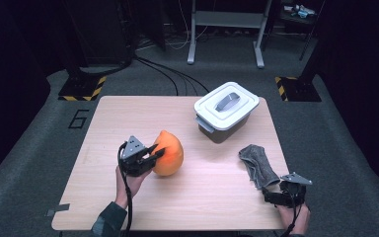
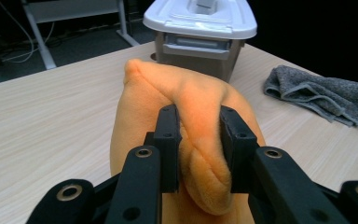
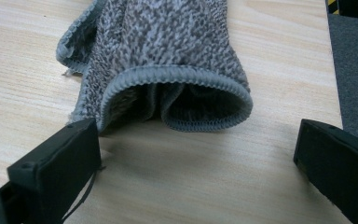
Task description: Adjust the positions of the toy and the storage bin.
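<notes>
An orange fleece cloth [image 1: 169,154] stands bunched up at the middle of the wooden table [image 1: 128,113]. My left gripper [image 1: 154,153] is shut on a fold of that orange cloth [image 2: 200,121], its black pads pinching the fabric from both sides. A grey knitted cloth [image 1: 257,164] lies near the table's right front corner. My right gripper [image 1: 272,192] sits just in front of it, open, with the rolled hem of the grey cloth [image 3: 177,79] lying ahead of the wide jaws, not between them.
A grey bin with a white lid and handle [image 1: 225,109] stands at the back right of the table. Beyond the table are dark carpet, cables and a metal stand [image 1: 225,29]. The table's right edge [image 3: 333,84] runs close by the right gripper.
</notes>
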A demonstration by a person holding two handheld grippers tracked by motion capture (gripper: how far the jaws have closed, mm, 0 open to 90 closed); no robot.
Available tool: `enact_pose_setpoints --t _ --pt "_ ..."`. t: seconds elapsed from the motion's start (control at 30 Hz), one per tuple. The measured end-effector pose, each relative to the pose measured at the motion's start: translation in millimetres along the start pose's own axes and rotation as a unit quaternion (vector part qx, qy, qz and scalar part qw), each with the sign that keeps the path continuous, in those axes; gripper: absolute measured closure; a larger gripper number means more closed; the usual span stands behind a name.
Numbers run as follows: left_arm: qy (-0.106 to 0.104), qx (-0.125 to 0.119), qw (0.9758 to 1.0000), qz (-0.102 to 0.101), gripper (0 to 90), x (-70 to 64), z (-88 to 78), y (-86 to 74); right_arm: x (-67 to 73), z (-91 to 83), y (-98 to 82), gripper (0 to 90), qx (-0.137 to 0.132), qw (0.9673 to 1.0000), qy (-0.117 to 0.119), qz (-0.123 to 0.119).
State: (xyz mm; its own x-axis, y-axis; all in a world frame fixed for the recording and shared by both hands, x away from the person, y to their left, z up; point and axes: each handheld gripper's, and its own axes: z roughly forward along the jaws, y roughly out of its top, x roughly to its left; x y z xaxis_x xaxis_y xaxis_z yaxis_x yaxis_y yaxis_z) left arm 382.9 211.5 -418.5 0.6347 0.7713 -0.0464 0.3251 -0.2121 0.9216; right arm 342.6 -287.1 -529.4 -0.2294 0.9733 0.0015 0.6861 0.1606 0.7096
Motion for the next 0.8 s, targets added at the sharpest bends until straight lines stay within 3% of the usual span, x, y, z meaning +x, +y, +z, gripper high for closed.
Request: enact_pose_setpoints --t 0.4,0.53,0.7,0.8 --pt "0.03 -0.008 0.9995 0.0 71.6 17.7 -24.7 -1.6 -0.4 -0.1 -0.7 0.1 -0.005 1.0 0.001 -0.003" --pt "0.034 -0.009 0.9993 -0.015 71.6 22.8 -30.4 -2.3 -0.1 -0.2 -1.2 0.1 -0.006 1.0 -0.001 -0.001" --pt "0.047 -0.005 0.9989 -0.008 71.6 32.0 -39.7 4.9 0.5 -0.2 -1.0 0.0 -0.005 1.0 0.002 -0.001" --pt "0.052 -0.007 0.9984 -0.02 71.6 39.1 -44.0 1.7 0.6 -0.2 -1.1 0.1 -0.005 1.0 0.003 -0.002"
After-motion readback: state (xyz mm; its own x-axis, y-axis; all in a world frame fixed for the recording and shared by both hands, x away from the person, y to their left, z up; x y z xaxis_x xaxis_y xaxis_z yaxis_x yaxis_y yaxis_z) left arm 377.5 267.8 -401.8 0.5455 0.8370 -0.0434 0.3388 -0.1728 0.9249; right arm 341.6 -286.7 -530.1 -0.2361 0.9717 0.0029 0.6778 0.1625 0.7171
